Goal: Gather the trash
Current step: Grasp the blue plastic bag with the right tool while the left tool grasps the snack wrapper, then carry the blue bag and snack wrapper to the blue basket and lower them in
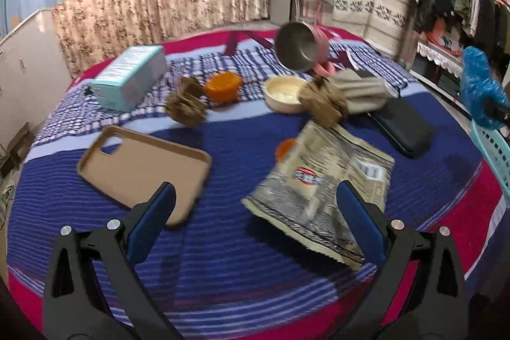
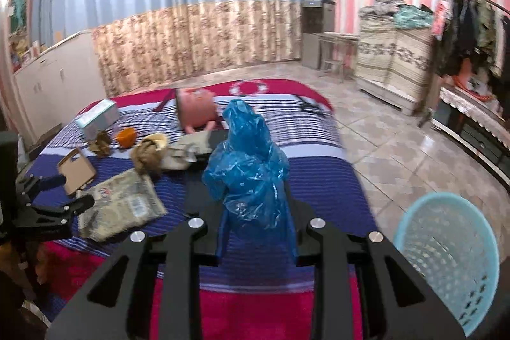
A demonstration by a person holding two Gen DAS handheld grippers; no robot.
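your right gripper (image 2: 256, 231) is clamped on the blue plastic bag (image 2: 248, 168) at frame centre — light, slippery, crushable, so pinch bunched folds. left gripper (image 1: 255, 228) gapes empty — basket (image 2: 446, 257) lower right.

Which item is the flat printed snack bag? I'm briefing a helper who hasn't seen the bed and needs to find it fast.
Start from the bed's striped blue and red cover. On its dark blue band near the front edge, right of the tan phone case, lies the printed bag. Unlike the crumpled brown paper wads behind it, it is flat, grey-beige, with a round red and blue logo and a barcode.
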